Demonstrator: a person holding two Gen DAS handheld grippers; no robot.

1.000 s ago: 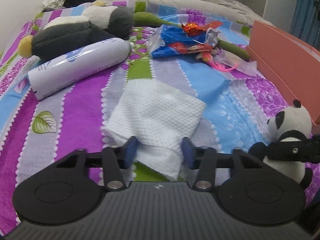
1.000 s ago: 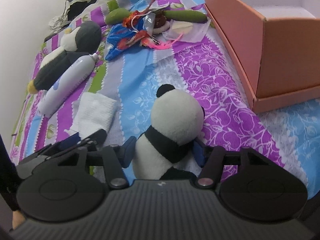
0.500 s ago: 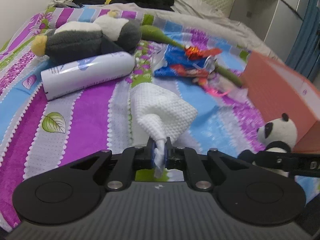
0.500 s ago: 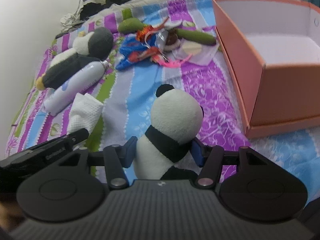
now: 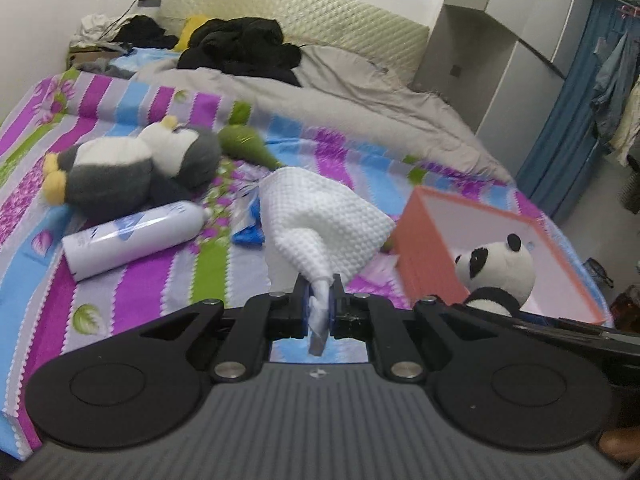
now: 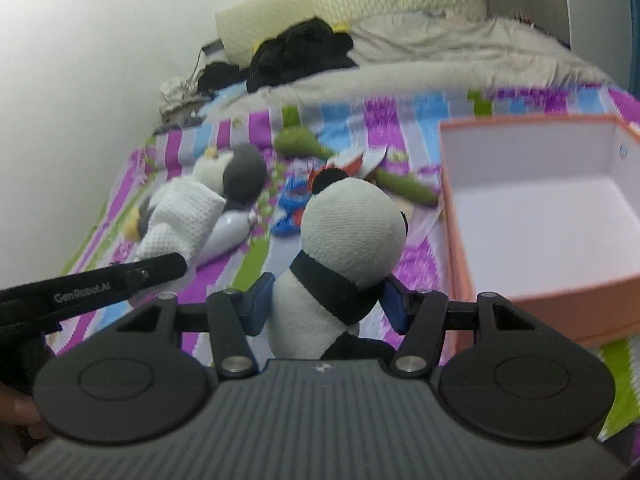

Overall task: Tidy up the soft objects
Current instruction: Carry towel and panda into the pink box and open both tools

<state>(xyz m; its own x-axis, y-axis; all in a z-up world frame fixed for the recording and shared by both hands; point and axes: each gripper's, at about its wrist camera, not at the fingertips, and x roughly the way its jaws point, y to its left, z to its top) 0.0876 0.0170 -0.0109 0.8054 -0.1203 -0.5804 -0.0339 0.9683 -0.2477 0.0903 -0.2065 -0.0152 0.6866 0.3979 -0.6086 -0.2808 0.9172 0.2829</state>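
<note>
Midway: left gripper [image 5: 320, 312] pinched white cloth [image 5: 320, 220]; right gripper [image 6: 326, 304] clamped panda plush [image 6: 348, 232]; orange box [image 6: 452, 216] empty; penguin plush [image 5: 136, 168] left on bed [image 5: 132, 280].

white waffle cloth [image 5: 320, 216], black-and-white panda [image 6: 352, 236], orange box [image 6: 540, 220]

- The left wrist view looks along its fingers, low over the bed [image 5: 132, 280], toward the headboard [image 5: 304, 28].
- The right wrist view looks the same way, from a spot more to the right, close to the box [image 6: 540, 216].
- Both see the penguin [image 5: 132, 172], panda [image 6: 352, 232], cloth [image 5: 320, 216] and box (each from its own side).
</note>
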